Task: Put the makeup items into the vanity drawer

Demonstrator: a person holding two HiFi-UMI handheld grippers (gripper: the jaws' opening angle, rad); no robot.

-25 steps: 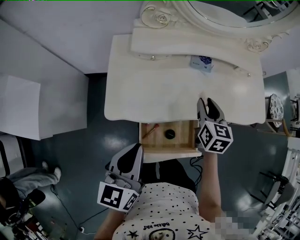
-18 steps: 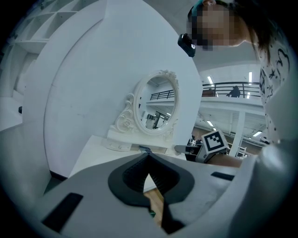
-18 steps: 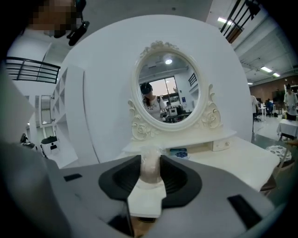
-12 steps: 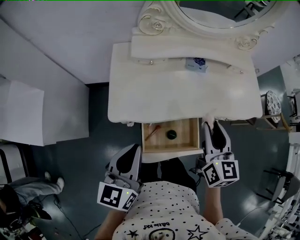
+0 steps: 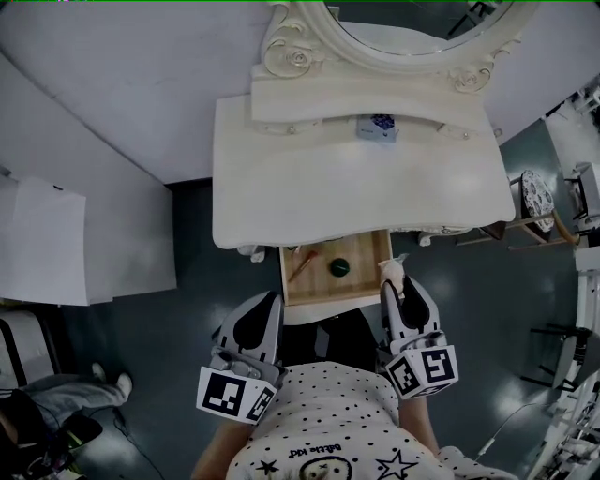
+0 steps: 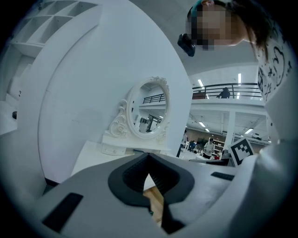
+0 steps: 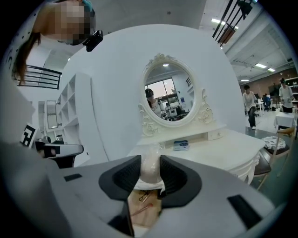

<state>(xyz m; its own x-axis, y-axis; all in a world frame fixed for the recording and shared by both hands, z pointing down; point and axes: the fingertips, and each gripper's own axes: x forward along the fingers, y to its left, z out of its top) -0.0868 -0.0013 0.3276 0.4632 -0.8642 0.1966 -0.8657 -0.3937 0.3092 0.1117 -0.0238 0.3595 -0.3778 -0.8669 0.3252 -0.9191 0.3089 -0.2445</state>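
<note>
While my right gripper [image 7: 150, 173], jaws partway closed, pinches the pale bottle [image 7: 149, 160] over the right edge of the open drawer [image 5: 361, 281], a knock on that rim could tip it outside.

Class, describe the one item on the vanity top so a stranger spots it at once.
Find the oval mirror on the white vanity. Below its carved base, right of centre, lies a small blue-and-white packet. It alone sits on the top; other items are in the open drawer.
</note>
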